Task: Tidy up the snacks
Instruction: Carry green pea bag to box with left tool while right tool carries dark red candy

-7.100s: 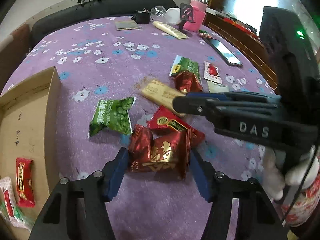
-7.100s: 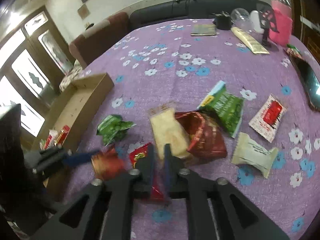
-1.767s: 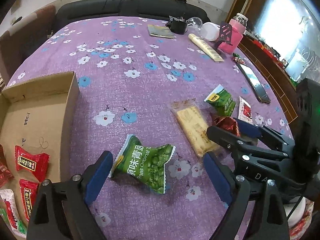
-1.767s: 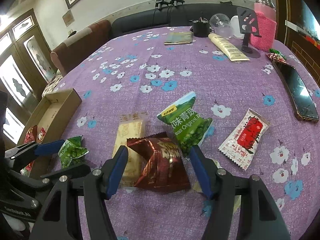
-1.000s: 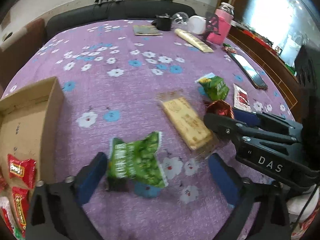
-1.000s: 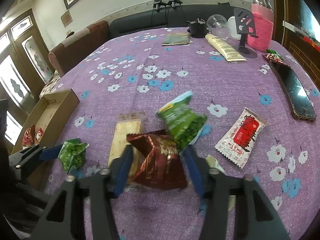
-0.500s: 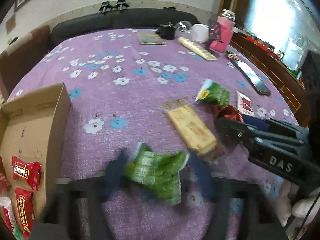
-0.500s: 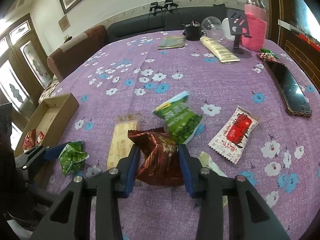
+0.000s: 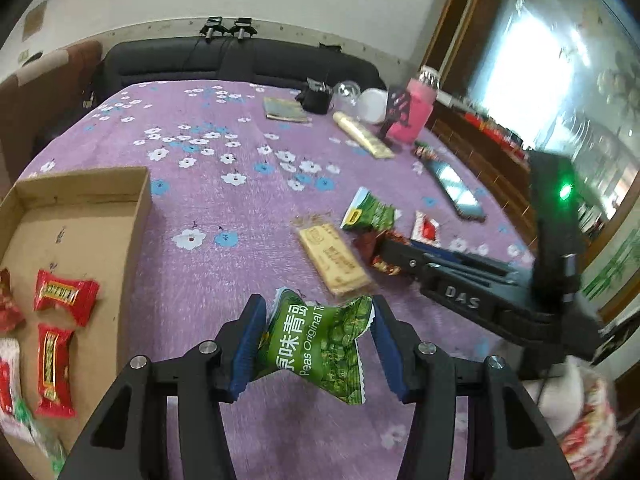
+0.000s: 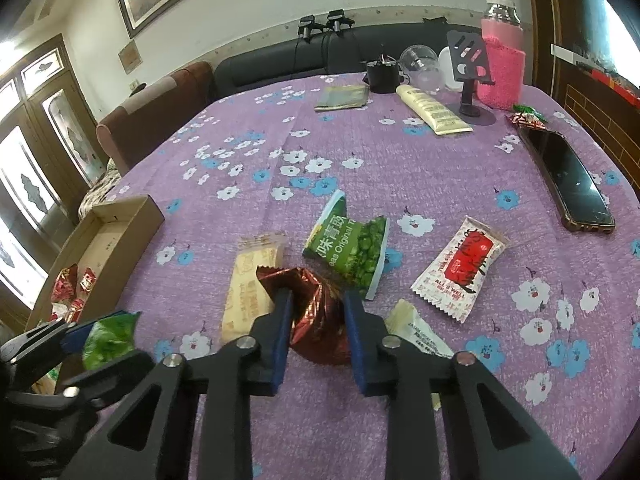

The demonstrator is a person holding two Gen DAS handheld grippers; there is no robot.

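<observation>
Since a second ago your left gripper (image 9: 316,344) has gone from wide open around the green pea packet (image 9: 316,344) to clamped on it and lifted it off the purple flowered tablecloth (image 9: 224,208). Both blue pads press the packet's sides, pinching its middle. Print reads Chinese characters plus "Peas Original"; its long axis runs from far left to near right across the jaws, crimped ends sticking out past the pads.

Your right gripper (image 10: 316,320) is closing, jaws narrow, with the dark red foil packet (image 10: 316,320) between the pads and pressed by them; it sits crumpled on the cloth, no readable text. "DAS" shows on that gripper's body in the left wrist view.

Just beyond the red packet lies a second green pea packet (image 10: 352,252), "eas Original" legible, long axis pointing away from you. Left of it, a tan biscuit bar (image 10: 252,284), long axis near to far. Right, a white-and-red sachet (image 10: 464,264) reading "ALL IS WELL". A white wrapper (image 10: 416,332) lies near right, print too small.

Cardboard box (image 9: 136,224) sits at the left, holding red candies (image 9: 60,292).
</observation>
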